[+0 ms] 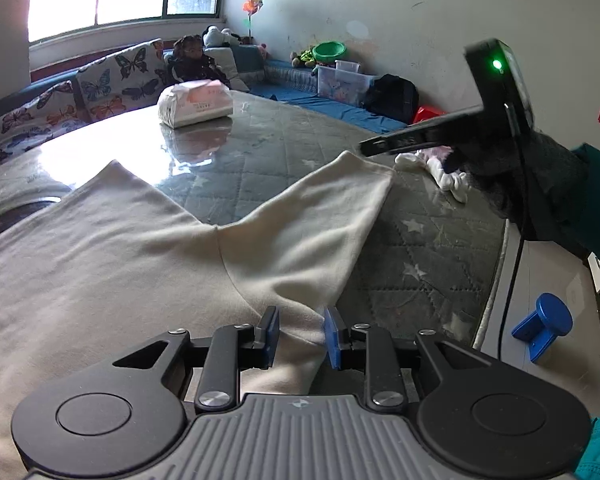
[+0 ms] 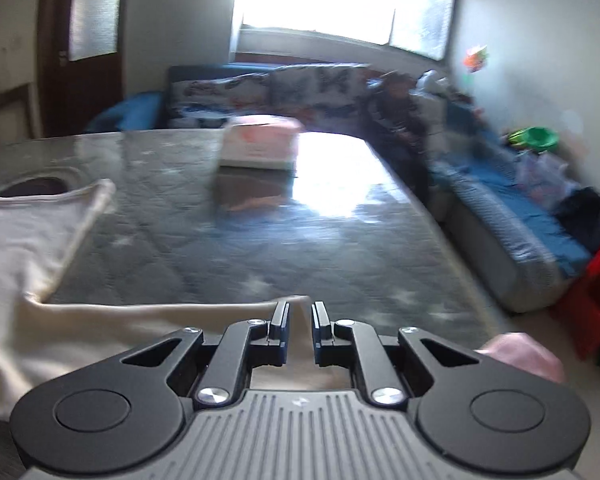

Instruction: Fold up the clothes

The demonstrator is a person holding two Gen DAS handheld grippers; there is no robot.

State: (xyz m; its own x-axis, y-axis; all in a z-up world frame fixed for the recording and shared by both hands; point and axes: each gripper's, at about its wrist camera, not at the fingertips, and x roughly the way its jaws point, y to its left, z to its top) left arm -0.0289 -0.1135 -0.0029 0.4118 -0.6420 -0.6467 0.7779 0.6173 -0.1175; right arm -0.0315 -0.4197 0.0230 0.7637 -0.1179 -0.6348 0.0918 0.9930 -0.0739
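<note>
A cream T-shirt (image 1: 140, 248) lies flat on the glass-topped table (image 1: 260, 152), one sleeve (image 1: 332, 208) pointing to the far right. My left gripper (image 1: 302, 330) is open, its blue pads on either side of the shirt's edge under the sleeve. My right gripper (image 1: 380, 146) hovers just past the sleeve's tip, held by a gloved hand. In the right wrist view, which is blurred by motion, the right gripper (image 2: 300, 320) is open with a narrow gap, over the sleeve's end (image 2: 236, 312). The shirt's neckline (image 2: 48, 196) lies at the left.
A wrapped tissue pack (image 1: 196, 102) stands at the table's far side. White and pink small clothes (image 1: 440, 168) lie at the right edge. A blue plastic mount (image 1: 544, 326) sits at the right. A butterfly-print sofa (image 1: 100, 84), toys, a green basin and a red stool (image 2: 596, 284) surround the table.
</note>
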